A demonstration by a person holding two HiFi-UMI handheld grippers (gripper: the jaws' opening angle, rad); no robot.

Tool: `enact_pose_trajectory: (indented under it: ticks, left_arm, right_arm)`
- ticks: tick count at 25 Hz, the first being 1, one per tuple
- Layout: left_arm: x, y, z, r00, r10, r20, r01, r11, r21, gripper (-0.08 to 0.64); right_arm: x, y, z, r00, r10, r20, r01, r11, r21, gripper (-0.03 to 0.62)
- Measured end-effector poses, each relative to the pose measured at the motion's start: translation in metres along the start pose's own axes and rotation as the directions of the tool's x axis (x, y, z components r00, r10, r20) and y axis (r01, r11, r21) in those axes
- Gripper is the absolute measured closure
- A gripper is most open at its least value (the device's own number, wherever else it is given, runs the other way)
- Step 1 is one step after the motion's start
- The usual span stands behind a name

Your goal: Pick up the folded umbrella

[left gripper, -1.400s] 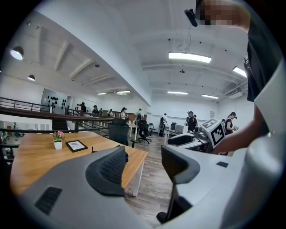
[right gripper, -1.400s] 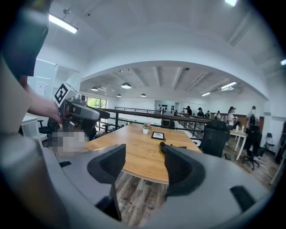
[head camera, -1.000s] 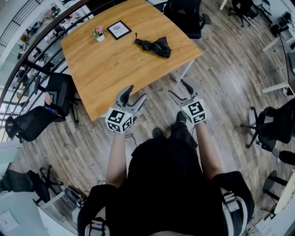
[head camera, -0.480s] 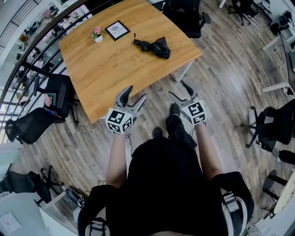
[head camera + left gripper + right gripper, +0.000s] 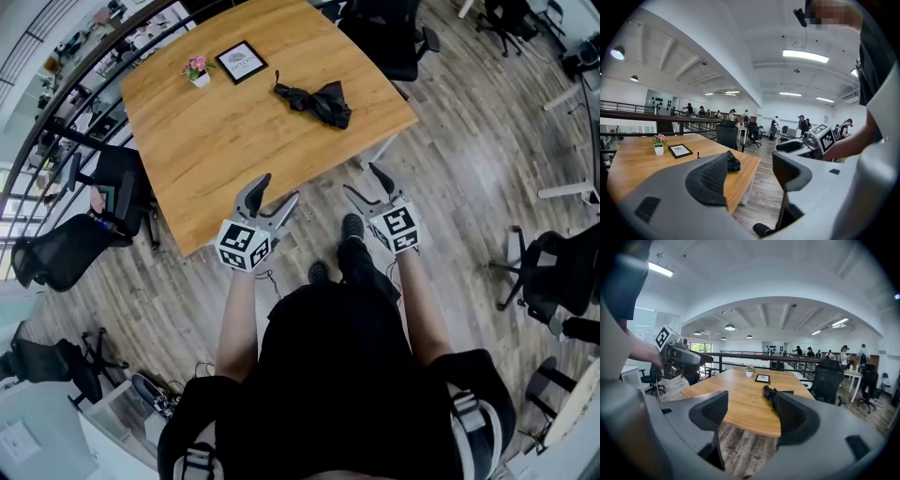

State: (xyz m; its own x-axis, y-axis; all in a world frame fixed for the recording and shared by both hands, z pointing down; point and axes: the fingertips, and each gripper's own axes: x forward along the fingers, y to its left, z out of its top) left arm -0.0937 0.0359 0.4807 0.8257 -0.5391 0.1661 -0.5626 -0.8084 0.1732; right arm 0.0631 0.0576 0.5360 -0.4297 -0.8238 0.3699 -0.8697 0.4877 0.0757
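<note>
The left claw (image 5: 278, 187) and right claw (image 5: 359, 178) have advanced toward the worktop (image 5: 216, 141). Both are spread and empty, with the folded umbrella (image 5: 319, 98) well ahead.

Wooden table (image 5: 225, 141) w/ three small things on top, seen from above.
Light-wood top w/ rounded corners, white leg (image 5: 380, 150) under its R side, standing on a grey-brown plank floor (image 5: 450, 197). A black folded umbrella (image 5: 319, 98) lies crumpled near the top's R edge, thin end pointing L. Places rel. to the umbrella: a dark-framed card (image 5: 242, 62) w/ pale centre sits to its L & a bit farther from the viewer, well apart from it. A small white pot (image 5: 199, 71) w/ pink flowers stands further L again, just beside the card, not touching it. A wide stretch of wood grain runs from the umbrella to the near edge.
</note>
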Motion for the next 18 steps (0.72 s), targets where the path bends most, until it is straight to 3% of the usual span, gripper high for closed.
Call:
enact_pose_trajectory:
  ticks: [18]
  left_arm:
    - [0.089, 0.042, 0.021, 0.996, 0.088, -0.025, -0.088, 0.996, -0.027, 0.255]
  right_arm:
    - [0.070, -0.089, 0.012, 0.994, 0.106, -0.008, -0.106, 0.994, 0.001, 0.267]
